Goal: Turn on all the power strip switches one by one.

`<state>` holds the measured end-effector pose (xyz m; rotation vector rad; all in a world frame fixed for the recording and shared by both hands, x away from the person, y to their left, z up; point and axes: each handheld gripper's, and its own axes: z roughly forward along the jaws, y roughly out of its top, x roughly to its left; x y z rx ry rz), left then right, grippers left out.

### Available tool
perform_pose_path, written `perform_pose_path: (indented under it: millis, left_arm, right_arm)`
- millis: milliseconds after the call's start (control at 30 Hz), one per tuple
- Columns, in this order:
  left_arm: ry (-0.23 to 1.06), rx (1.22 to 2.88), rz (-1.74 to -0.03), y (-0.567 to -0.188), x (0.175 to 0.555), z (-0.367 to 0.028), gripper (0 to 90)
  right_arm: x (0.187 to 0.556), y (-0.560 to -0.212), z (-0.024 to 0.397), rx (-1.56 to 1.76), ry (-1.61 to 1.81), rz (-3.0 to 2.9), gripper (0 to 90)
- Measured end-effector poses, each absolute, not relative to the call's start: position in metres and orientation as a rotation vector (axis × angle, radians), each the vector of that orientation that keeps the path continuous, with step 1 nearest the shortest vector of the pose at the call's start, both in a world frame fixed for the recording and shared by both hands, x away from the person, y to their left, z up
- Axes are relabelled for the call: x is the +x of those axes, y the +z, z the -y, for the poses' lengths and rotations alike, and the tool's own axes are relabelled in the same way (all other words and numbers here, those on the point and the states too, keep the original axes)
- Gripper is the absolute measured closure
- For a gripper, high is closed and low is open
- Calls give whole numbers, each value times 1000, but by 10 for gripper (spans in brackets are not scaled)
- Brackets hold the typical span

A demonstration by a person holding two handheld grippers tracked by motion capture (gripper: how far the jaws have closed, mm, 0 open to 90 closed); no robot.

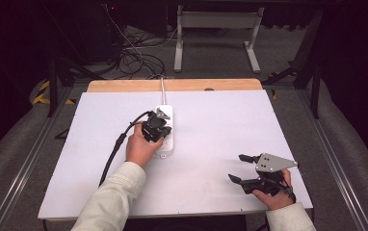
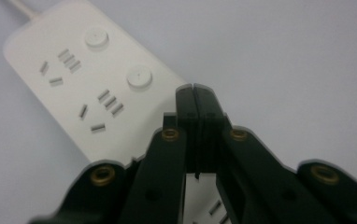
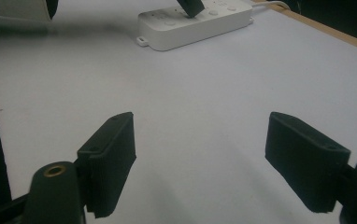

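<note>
A white power strip (image 1: 165, 131) lies near the middle of the white table, its cord running off the far edge. My left gripper (image 1: 160, 126) hovers right over it, jaws pressed together with nothing between them. In the left gripper view the closed fingertips (image 2: 196, 93) sit above the power strip (image 2: 88, 88), next to a round button (image 2: 139, 77). My right gripper (image 1: 237, 168) rests at the table's near right, jaws wide apart and empty. Its view shows both pads (image 3: 109, 158) spread over bare table, with the power strip (image 3: 195, 25) far ahead.
The white table surface (image 1: 220, 125) has a wooden edge (image 1: 172, 85) at the back. A black cable (image 1: 112, 154) trails from the left gripper toward the near left. Metal stand legs and tangled cables lie on the floor behind the table.
</note>
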<state>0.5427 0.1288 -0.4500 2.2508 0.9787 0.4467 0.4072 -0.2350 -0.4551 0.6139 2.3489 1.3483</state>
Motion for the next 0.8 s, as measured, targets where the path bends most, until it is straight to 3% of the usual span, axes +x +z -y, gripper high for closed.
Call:
perform_pose_path:
  millis: [233, 800]
  left_arm:
    - [425, 2167, -1000, -441, 550, -138, 899]
    - [411, 2144, -1096, -450, 575, -144, 897]
  right_arm:
    - [409, -456, 235, 617, 1350, -2355, 252]
    - [408, -456, 235, 605, 1357, -2358, 251]
